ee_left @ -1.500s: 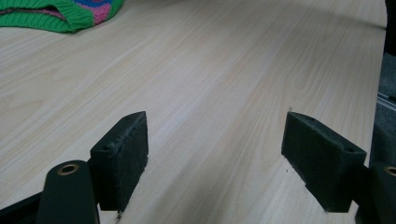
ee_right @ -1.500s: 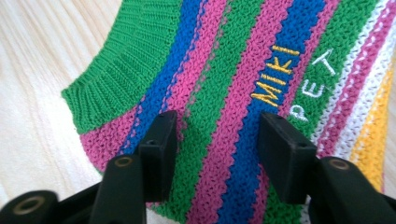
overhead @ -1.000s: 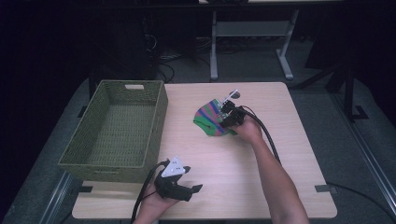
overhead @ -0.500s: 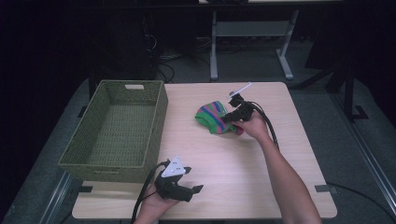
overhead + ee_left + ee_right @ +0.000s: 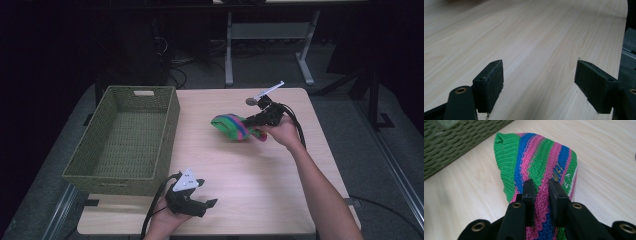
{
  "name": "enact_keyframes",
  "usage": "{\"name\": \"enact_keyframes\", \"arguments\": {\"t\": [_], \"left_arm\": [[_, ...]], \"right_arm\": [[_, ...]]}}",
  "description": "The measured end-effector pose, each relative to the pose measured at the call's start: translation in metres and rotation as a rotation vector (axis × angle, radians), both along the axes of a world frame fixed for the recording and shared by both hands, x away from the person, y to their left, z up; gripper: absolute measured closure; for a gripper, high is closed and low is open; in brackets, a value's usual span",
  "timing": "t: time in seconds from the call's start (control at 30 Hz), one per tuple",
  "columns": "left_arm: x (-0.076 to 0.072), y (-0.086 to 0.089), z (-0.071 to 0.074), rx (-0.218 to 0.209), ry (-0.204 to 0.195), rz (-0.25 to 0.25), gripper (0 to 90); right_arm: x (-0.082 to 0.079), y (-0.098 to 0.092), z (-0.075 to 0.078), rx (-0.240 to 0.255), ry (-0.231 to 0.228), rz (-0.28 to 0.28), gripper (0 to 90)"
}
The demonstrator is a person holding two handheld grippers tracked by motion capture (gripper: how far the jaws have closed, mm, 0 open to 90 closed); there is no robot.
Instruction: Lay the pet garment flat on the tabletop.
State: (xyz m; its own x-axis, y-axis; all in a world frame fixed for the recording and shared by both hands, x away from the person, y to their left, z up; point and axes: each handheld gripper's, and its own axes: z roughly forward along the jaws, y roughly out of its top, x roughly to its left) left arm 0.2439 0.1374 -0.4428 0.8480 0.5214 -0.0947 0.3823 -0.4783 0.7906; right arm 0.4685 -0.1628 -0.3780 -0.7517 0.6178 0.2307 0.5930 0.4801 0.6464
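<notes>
A knitted cloth with green, pink and blue stripes hangs above the right half of the table, lifted off the wood. My right gripper is shut on its right end. In the right gripper view the two pads pinch a fold of the striped cloth, which droops away from the jaws. My left gripper rests near the table's front edge, pointing right. Its jaws stand wide apart over bare wood, with nothing between the pads.
A green woven basket stands on the left half of the table, with nothing visible inside it. The table's right edge lies close beyond my left gripper. Cables trail from both grippers toward the person.
My right gripper has risen and drawn back a little to the right with the cloth, which now hangs off the table. The left gripper has not moved.
</notes>
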Motion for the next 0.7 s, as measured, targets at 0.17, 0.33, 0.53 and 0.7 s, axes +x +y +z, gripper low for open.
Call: {"name": "enact_keyframes", "arguments": {"t": [0.17,0.33,0.53,0.7], "left_arm": [[0.0,0.0,0.0,0.005,0.002,0.0,22.8],[-0.001,0.0,0.0,-0.005,0.004,0.002,22.8],[0.001,0.001,0.0,-0.003,-0.002,0.002,22.8],[0.001,0.001,-0.001,-0.005,0.004,0.003,22.8]], "right_arm": [[-0.009,-0.003,0.006,0.01,-0.009,0.017,76.3],[-0.02,-0.013,0.013,0.043,-0.012,0.028,76.3],[-0.031,-0.023,0.016,0.067,-0.024,0.041,76.3],[-0.037,-0.031,0.019,0.077,-0.024,0.039,76.3]]}}
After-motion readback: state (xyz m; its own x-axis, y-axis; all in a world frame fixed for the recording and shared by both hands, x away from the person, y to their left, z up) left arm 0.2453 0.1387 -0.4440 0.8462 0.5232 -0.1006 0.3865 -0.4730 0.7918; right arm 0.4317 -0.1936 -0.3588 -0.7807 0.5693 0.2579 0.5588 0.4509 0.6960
